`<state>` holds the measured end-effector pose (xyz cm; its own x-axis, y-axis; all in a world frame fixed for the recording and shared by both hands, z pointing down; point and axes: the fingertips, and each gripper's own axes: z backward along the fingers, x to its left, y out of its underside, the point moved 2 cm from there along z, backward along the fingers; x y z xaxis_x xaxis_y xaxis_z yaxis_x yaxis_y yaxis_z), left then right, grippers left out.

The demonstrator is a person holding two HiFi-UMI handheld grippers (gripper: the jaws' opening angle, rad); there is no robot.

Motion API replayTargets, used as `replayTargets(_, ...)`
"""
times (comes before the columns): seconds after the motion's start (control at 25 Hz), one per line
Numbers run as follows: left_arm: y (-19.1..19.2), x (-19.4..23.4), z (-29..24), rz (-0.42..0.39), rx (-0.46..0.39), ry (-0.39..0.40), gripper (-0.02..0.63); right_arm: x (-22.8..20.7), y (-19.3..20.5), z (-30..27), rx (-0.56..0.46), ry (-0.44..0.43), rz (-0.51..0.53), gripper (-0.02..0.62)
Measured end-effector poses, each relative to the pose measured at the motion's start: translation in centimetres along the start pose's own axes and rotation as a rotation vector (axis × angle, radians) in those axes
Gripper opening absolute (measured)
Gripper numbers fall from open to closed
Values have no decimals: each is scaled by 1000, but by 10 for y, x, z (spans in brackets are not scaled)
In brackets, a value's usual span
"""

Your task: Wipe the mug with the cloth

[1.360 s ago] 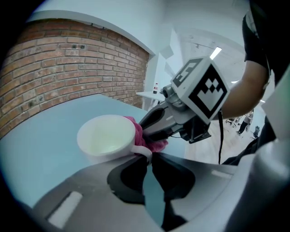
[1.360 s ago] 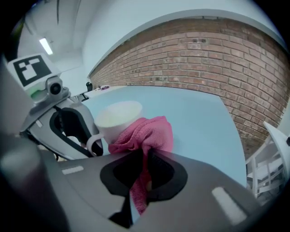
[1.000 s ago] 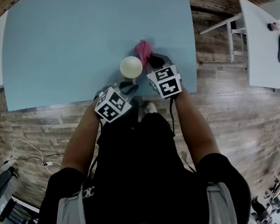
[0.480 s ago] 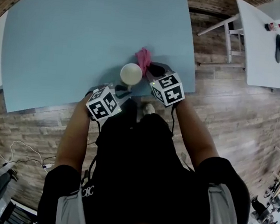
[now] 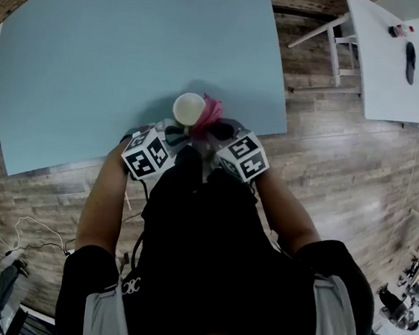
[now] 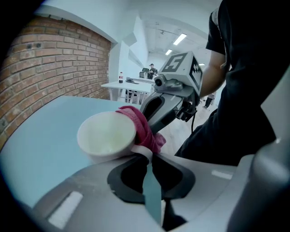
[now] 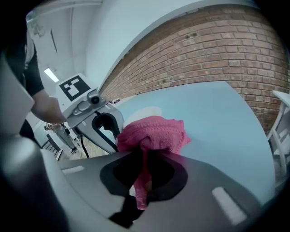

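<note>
Since a second ago the right claw (image 5: pixel 218 131) has swung in towards the left claw (image 5: pixel 174 131), so their marker cubes now sit close together. The pink cloth (image 5: pixel 209 115), which then stood out beyond the mug (image 5: pixel 188 108), is now against the mug's side facing the right claw. The mug has drawn a little nearer the near edge of the blue table (image 5: pixel 96 45).

In the left gripper view, the left claw (image 6: pixel 147 156) has its jaws almost together, leaving only a thin slit. Their tips pinch the mug's white handle (image 6: pixel 143 152). The cream mug (image 6: pixel 107 136) sits just ahead of these jaws with its mouth tilted towards the camera. The cloth (image 6: pixel 142 129) is draped over the rim on the handle side, and the right claw (image 6: pixel 156 113) reaches in from behind it.

In the right gripper view, the right claw (image 7: pixel 144 156) is clamped on the cloth (image 7: pixel 154 133). A strip of it hangs back between the jaws and the bulk is bunched at the tips. Only a pale sliver of the mug (image 7: pixel 146 111) shows just past that bunch, and the left claw (image 7: pixel 105 124) lies beside it.
</note>
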<state>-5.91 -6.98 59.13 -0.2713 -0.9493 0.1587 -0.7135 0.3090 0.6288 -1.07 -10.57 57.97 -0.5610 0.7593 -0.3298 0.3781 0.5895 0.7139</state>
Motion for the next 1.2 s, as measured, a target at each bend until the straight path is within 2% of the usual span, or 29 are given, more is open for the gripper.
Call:
replayTargets(0.24, -2, -1, -3, -81, 26, -4, 44, -43, -14, 4, -7, 47, -54, 37)
replayTargets(0.44, -6, 0, -4, -86, 21, 32, 44, -70, -38, -8, 29, 17, -37, 37)
replayTargets(0.56, -6, -1, -3, -107, 18, 45, 44, -78, -50, -23, 82, -77, -41, 37)
replayTargets(0.76, -7, -4, 1, -135, 14, 83, 44, -78, -64, -48, 216, -310, -27, 37)
replayTargets(0.88, -8, -3, 5, -151, 14, 109, 44, -68, -80, -62, 298, -419, 11, 37)
replayTargets(1.04, -9, -4, 8, -166, 5, 118, 46, -37, -107, -75, 382, -544, 121, 37)
replayTargets(1.2, -12, -3, 7, -174, 18, 124, 46, 2, -113, -85, 519, -663, 307, 37)
